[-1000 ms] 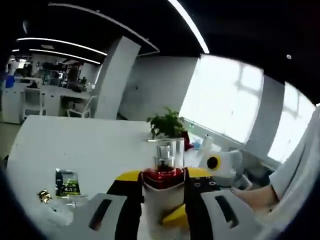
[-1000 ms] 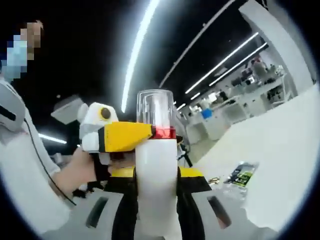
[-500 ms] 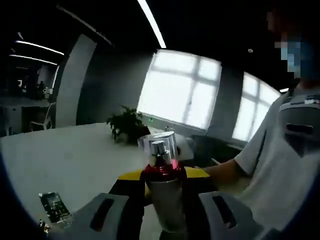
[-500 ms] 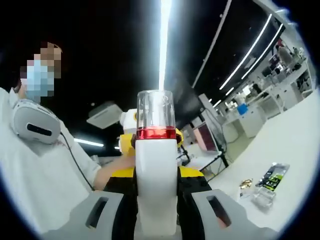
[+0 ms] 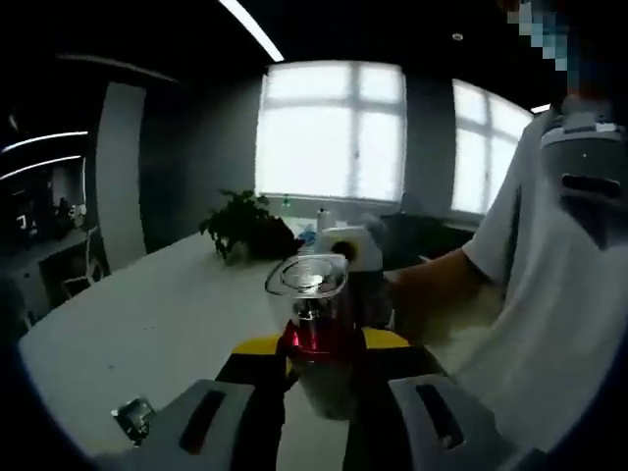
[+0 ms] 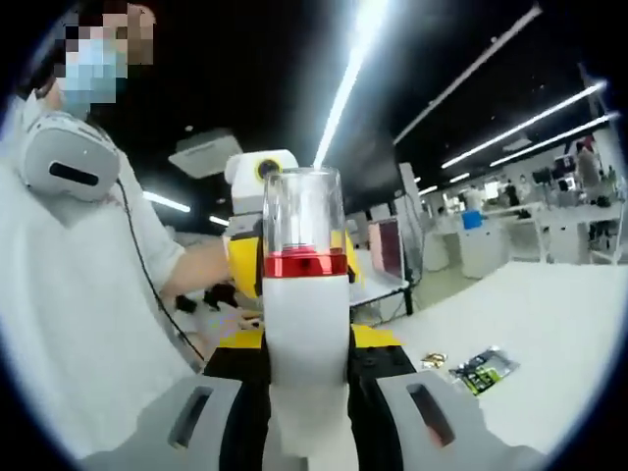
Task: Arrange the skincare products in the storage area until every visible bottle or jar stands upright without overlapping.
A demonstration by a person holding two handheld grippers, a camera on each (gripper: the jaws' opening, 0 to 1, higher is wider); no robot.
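A white pump bottle with a red collar and a clear cap is standing upright between the two grippers, lifted above the white tabletop. In the right gripper view, the right gripper is holding the bottle's white body, its black-and-yellow jaws clamped on either side. The left gripper is reaching in behind the bottle's neck. In the left gripper view, the left gripper is gripping the same bottle near its red collar, jaws pressed against it. A potted plant is sitting on the tabletop beyond the bottle. A green sachet is lying on the tabletop, to the right of the bottle.
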